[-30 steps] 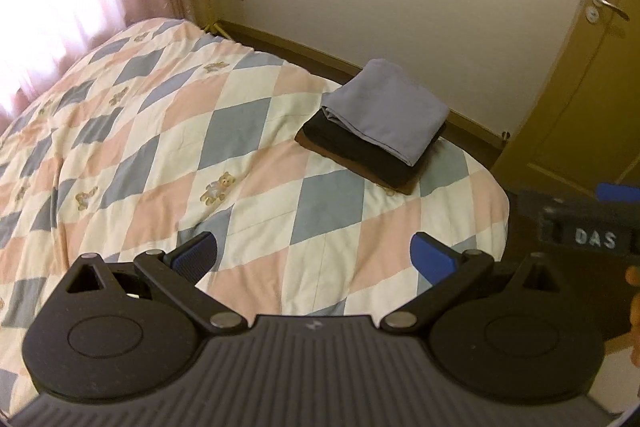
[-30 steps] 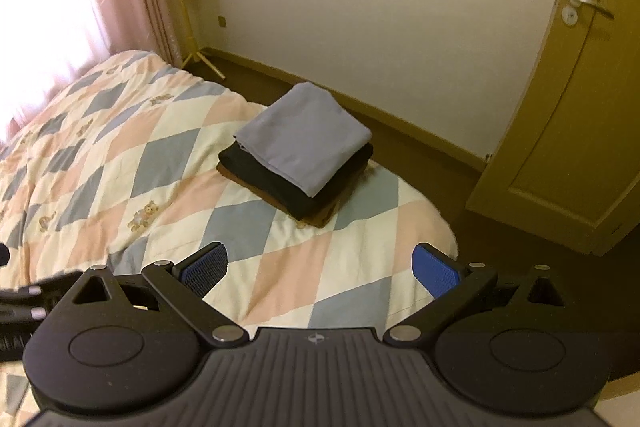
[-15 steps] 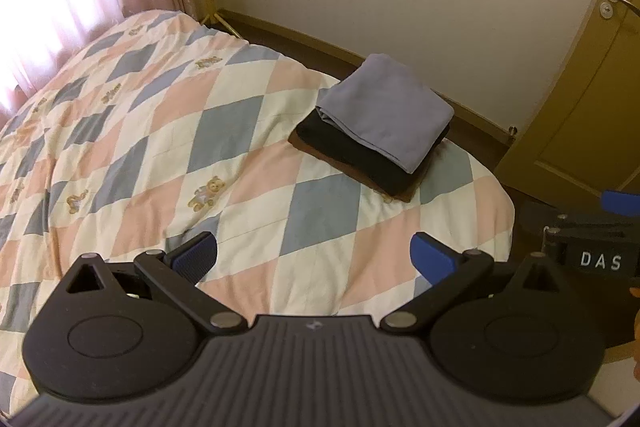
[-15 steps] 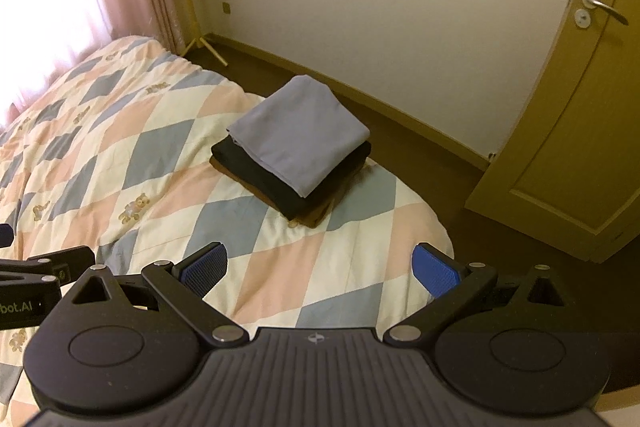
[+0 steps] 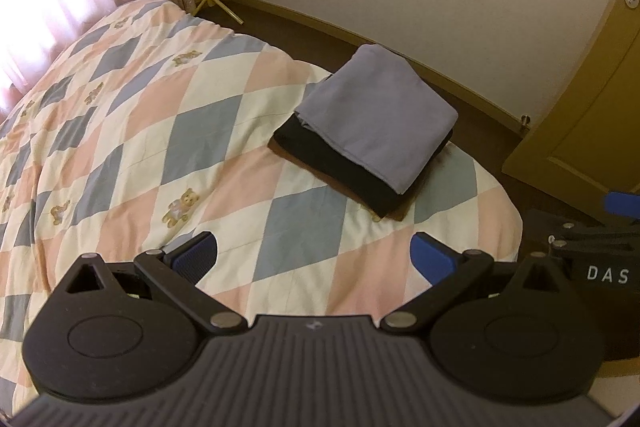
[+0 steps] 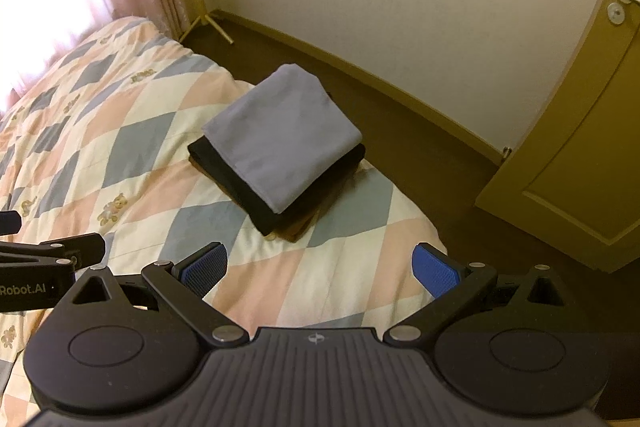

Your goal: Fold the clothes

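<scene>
bed (image 5: 132,131): largest thing in view; a soft quilt in cream, pink and grey-blue diamonds with small bears; it will give under any downward push, so a press onto it gets no firm backing
stack of folded clothes (image 6: 280,151): sits on the quilt near the corner of the bed closest to the door (image 6: 580,131); three layers, square to one another, well ahead of both grippers
grey-blue garment (image 5: 376,115): top layer, neatly folded, thick rounded fold edge facing the cameras; looks like a light, limp knit, likely to sag and unfold if lifted by one corner; judged best taken at the doubled fold edge, both sides at once
black garment (image 6: 236,183): middle layer, only its near edges show under the grey-blue one; soft, cannot tell the fabric
brown garment (image 6: 294,229): bottom layer, a thin strip at the near corner; the rest is hidden
left gripper (image 5: 314,259): jaws spread wide, nothing between them, held above the quilt short of the stack
right gripper (image 6: 320,269): jaws likewise wide apart and empty, beside the left one, off the cloth
handling risk: judged low for breakage, higher for slippage; smooth layers may slide on one another if the stack is pushed sideways
unfolded clothes: none visible in either view
</scene>
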A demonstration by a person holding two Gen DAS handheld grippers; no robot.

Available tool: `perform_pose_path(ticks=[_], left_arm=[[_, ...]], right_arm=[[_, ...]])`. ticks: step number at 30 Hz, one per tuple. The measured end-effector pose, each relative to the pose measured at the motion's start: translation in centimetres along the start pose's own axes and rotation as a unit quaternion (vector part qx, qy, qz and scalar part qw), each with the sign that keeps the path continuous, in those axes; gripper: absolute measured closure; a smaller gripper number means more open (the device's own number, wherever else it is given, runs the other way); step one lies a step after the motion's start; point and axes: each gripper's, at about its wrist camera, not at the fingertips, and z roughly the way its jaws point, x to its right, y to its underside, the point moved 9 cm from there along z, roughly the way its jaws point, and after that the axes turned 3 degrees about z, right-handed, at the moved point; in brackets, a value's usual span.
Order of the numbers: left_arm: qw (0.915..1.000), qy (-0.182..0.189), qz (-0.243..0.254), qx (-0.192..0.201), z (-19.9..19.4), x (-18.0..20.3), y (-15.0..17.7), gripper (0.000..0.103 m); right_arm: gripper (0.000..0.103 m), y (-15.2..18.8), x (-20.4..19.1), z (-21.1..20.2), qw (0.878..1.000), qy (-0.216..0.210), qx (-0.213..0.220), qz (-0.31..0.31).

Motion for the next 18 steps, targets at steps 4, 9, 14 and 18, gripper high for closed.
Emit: perform_pose_path(ticks=[4,9,14,18], left_arm=[[1.0,-0.002,0.001,-0.003,1.1,1.1,-1.4,0.001],[0.9999,-0.004,-0.003,-0.009,2.3,2.0,-2.8,0.001],[0.9998,-0.004,-0.009,-0.019,3.9,2.7,-3.9,0.001],[0.9994,-0.001,-0.013,-0.033,5.5,3.4,-4.5,0.001]], right_arm=[[0.002,-1.3,1.4,1.4,1.0,-0.003,-0.006,-0.004],[0.002,-3.0,2.5,2.9,1.0,-0.01,-0.011,-0.009],[0.002,-4.1,3.2,4.4,1.0,-0.018,-0.021,-0.014],[0.002,-4.8,3.9,5.6,0.999,-0.02,-0.029,-0.014]])
